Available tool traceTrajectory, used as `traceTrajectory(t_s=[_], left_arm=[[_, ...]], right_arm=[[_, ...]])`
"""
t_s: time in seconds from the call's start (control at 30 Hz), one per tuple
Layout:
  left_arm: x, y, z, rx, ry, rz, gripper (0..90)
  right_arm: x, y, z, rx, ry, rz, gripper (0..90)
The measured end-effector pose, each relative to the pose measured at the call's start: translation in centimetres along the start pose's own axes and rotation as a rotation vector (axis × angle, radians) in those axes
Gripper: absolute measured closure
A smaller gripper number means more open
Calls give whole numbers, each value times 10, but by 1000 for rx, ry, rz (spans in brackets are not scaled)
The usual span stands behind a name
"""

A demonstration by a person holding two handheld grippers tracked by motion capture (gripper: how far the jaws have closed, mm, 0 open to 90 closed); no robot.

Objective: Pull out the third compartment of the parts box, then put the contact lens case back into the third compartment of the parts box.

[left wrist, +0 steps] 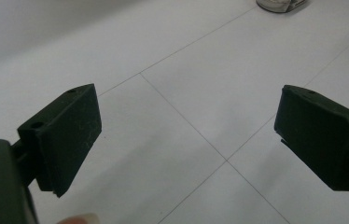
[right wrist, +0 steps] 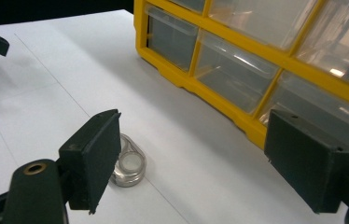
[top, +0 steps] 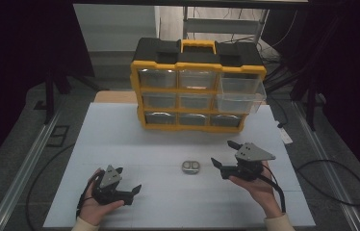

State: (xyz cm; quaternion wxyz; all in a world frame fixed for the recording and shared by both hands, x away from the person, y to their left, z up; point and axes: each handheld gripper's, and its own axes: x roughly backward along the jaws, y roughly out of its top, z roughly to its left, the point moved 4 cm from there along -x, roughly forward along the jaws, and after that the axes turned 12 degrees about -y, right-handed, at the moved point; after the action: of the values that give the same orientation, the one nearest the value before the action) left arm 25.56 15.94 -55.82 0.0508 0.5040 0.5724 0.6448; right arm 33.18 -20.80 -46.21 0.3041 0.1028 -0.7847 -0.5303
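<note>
A small silvery metal piece with two round wells [top: 191, 167] lies on the white table [top: 120, 134] between my hands. My right gripper [top: 224, 155] hovers just right of it, jaws wide open and empty, pointing left. In the right gripper view the metal piece [right wrist: 129, 166] sits partly behind the left jaw, with the gripper [right wrist: 193, 156] open above the table. My left gripper [top: 137, 188] rests at the front left, open and empty. The left gripper view has that gripper [left wrist: 186, 119] open over bare table, the metal piece [left wrist: 280, 4] at the top edge.
A yellow and black drawer cabinet [top: 198, 86] with clear drawers stands at the table's back middle. Its upper right drawer [top: 240, 94] is pulled out. The cabinet's lower drawers [right wrist: 228, 70] lie close ahead in the right gripper view. Cables [top: 332, 183] trail on the floor at right.
</note>
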Motion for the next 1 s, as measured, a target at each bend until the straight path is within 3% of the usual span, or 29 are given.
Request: traceTrajectory(t_s=[0.1,0.27,1.0], left_arm=[[0,0,0,1,2,1,79],[1,0,1,5,7,-5,79],[6,0,4,8,18,-21,79]], right_arm=[[-3,-1,2,-41,50,6,189],[-9,-3,4,-37,77,21,189],[-15,6,13,-15,118,25,184]])
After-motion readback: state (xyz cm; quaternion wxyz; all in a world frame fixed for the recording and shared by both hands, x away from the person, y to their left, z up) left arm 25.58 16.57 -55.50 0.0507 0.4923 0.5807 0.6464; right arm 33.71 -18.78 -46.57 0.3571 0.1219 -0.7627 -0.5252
